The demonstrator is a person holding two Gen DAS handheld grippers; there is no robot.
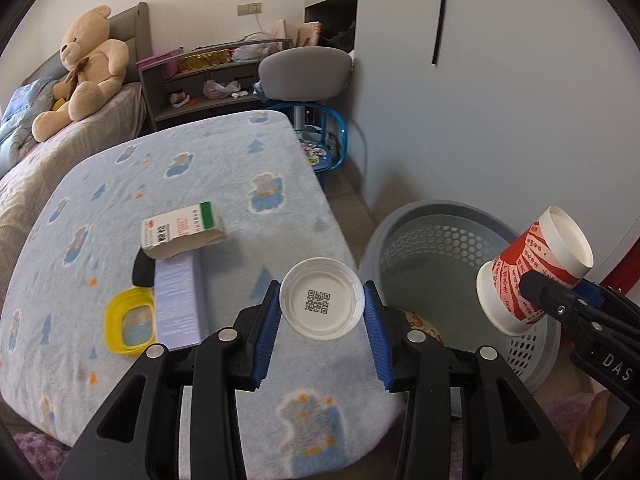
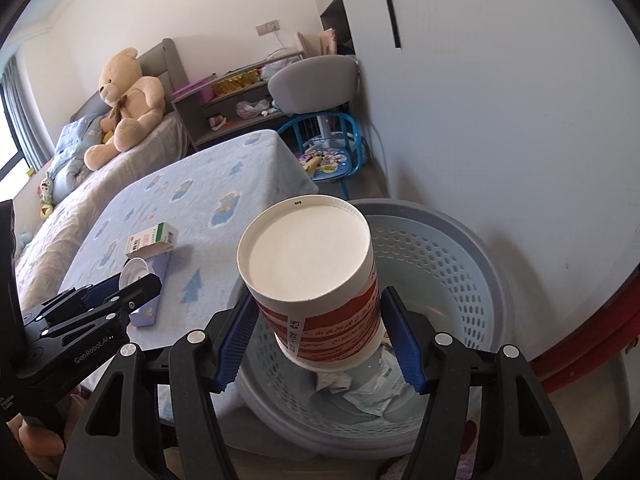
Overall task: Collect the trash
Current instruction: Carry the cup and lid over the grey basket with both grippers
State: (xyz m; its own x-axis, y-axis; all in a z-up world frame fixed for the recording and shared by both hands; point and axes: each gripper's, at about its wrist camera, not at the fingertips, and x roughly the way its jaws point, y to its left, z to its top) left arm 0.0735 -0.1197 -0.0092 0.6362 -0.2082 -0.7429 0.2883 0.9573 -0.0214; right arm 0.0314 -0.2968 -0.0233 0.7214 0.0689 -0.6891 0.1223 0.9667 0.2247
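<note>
The blanket-covered surface (image 1: pixel 240 152) fills the left of the room, with the grey perforated basket (image 1: pixel 440 240) on the floor just off its right edge, some crumpled paper already lying in the bottom. Over that basket hangs the paper cup (image 2: pixel 316 280) — red and white, held base forward, the right claw (image 2: pixel 318 334) clamped across its sides near the mouth. It looks light and thin-walled, so I'd guess it would buckle under a harder squeeze; the rolled rim is probably the stiffest place to pinch it. Back on the surface lie a purple box (image 1: pixel 178 300) with a small white-and-green carton (image 1: pixel 182 232) resting on its far end, and a yellow lid (image 1: pixel 128 320) just left of them (all still to be collected, by the look of it). Smallest is the white plastic lid (image 1: pixel 322 298), gripped edge to edge in the left claw (image 1: pixel 322 308) — rigid, smooth, likely slippery, so across the rim seems right.
</note>
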